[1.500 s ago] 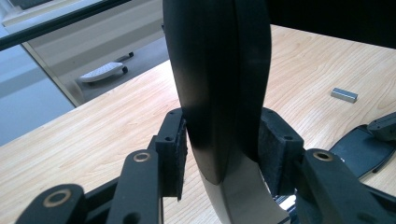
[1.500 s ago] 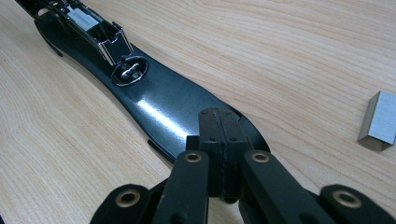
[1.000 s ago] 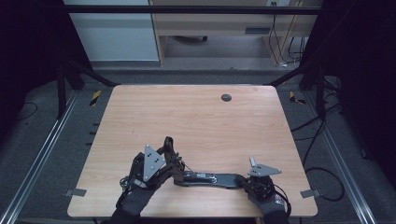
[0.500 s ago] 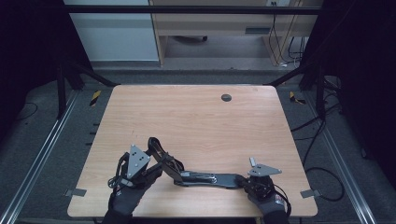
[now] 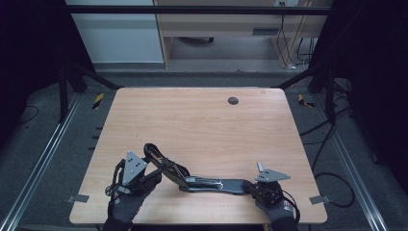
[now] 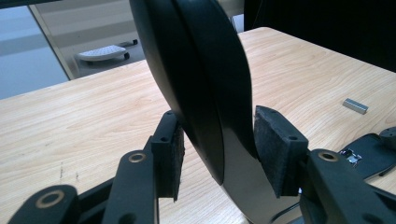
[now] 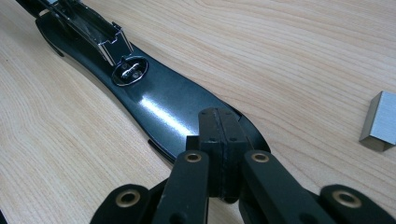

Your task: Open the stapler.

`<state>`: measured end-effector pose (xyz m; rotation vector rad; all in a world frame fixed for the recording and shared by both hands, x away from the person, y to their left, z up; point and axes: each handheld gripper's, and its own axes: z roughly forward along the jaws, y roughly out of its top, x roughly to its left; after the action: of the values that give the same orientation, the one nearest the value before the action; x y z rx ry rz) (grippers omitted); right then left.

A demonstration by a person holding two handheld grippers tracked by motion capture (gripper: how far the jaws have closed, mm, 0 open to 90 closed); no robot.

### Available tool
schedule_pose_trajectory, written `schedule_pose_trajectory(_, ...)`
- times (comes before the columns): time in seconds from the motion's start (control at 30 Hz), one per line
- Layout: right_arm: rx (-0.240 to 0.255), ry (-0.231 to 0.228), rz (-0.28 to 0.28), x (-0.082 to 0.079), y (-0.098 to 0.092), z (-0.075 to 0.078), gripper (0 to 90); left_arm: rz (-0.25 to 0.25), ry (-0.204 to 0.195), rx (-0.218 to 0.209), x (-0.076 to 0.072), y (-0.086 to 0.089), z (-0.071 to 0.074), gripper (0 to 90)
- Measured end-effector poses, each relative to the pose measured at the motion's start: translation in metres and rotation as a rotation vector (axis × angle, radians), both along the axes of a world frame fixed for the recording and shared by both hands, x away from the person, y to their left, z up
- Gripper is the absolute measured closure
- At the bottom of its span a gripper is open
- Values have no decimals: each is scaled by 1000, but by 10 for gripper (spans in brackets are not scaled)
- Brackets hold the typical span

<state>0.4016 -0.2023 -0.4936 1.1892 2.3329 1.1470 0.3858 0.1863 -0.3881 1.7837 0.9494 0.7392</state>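
A black stapler lies opened out near the table's front edge. Its base [image 5: 216, 184] is flat on the wood, with the metal staple channel [image 7: 100, 32] exposed. The stapler's top arm [image 5: 166, 168] rises tilted at the left. My left gripper [image 5: 150, 176] is shut on that arm [image 6: 205, 84], a pad on each side. My right gripper [image 5: 248, 186] is shut, its pads [image 7: 219, 135] together and resting on the right end of the base [image 7: 163, 107]. A small silver strip of staples [image 7: 380, 121] lies just beyond the right gripper.
The wooden table [image 5: 192, 125] has a dark round grommet [image 5: 233, 100] near its far edge. The staple strip [image 6: 355, 106] lies loose on the wood beside the base. Cables and metal frame rails run along the floor on both sides.
My left gripper has moved left and toward the table's front edge, swinging the stapler's top arm farther open. The right gripper and the base have stayed put.
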Motion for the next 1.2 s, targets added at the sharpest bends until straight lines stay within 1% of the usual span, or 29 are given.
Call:
schedule_pose_trajectory(0.13,2,-3,1,0,0,0,900,5,1,-14,-1,3,-2,531)
schedule_pose_trajectory(0.3,2,7,-7,-1,1,1,900,6,4,-35,0,10,-6,524)
schedule_pose_trajectory(0.37,2,1,2,0,0,0,900,9,5,-37,0,10,-6,521)
schedule_pose_trajectory(0.43,2,7,-7,-1,1,0,900,12,2,-39,0,11,-7,518)
schedule_pose_trajectory(0.5,4,-2,4,0,0,0,900,18,7,-41,-1,13,-8,517)
schedule_pose_trajectory(0.53,4,3,-4,0,1,0,900,22,9,-46,-1,14,-9,515)
schedule_pose_trajectory(0.67,8,-1,1,1,-1,-1,900,28,17,-61,0,19,-12,508)
schedule_pose_trajectory(0.7,8,-2,1,0,-1,-1,900,34,17,-71,-1,21,-14,507)
schedule_pose_trajectory(1.07,13,0,6,1,-1,-1,900,32,0,-83,-4,24,-19,492)
schedule_pose_trajectory(1.1,10,-7,5,1,-1,-1,900,33,-4,-87,-4,25,-19,492)
schedule_pose_trajectory(1.2,7,-4,5,1,-1,-1,900,32,-8,-88,-5,25,-20,490)
